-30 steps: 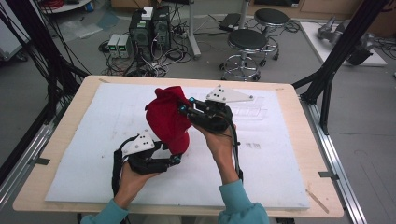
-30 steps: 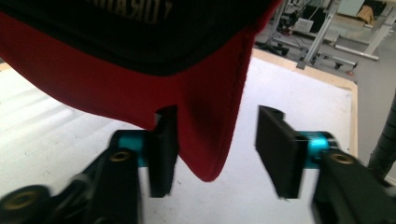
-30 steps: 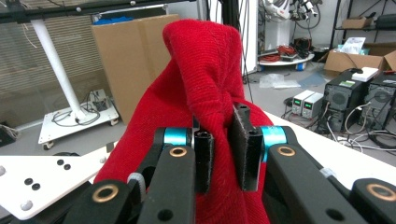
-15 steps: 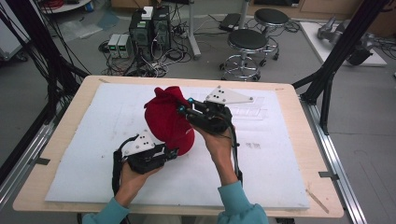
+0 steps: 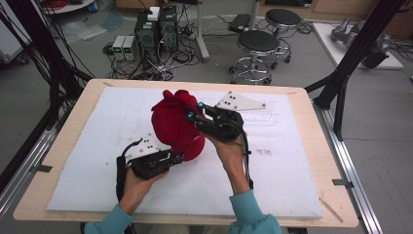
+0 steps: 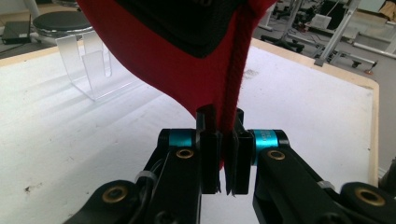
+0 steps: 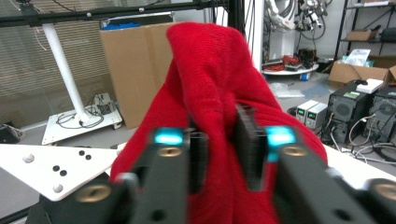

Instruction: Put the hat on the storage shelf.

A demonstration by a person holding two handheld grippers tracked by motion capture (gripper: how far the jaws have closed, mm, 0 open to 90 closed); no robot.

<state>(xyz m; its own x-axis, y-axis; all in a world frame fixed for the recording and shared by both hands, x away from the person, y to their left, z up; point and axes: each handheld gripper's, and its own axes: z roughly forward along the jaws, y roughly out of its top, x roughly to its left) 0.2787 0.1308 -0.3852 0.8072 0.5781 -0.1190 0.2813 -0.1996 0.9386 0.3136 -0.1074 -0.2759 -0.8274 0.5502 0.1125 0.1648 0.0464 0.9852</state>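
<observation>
Hat: a red knitted hat (image 5: 176, 124) hangs in the air at the centre of the high view, lifted clear of the white mat (image 5: 97, 122) between two hand-held grippers; its dark lining (image 6: 187, 23) shows at the top of the left gripper view.
Left gripper: the left gripper (image 5: 178, 157), just below and left of centre in the high view, has its jaws closed almost together on the hat's lower edge, with a ribbed red seam (image 6: 232, 93) running down between them in the left gripper view.
Right gripper: the right gripper (image 5: 193, 111), just right of centre, grips a thick fold of the knit near the hat's top; in the right gripper view (image 7: 219, 140) its jaws stand partly apart with red fabric bunched between them.
Hands: the left hand (image 5: 139, 183) and right hand (image 5: 229, 148) enter from the bottom edge in teal sleeves.
Table: a wooden table (image 5: 311, 161) carries the mat, with a clear plastic stand (image 5: 258, 117) lying right of the hat.
Background: two stools (image 5: 258, 46) and computer towers (image 5: 156, 29) stand on the floor along the top of the frame.
</observation>
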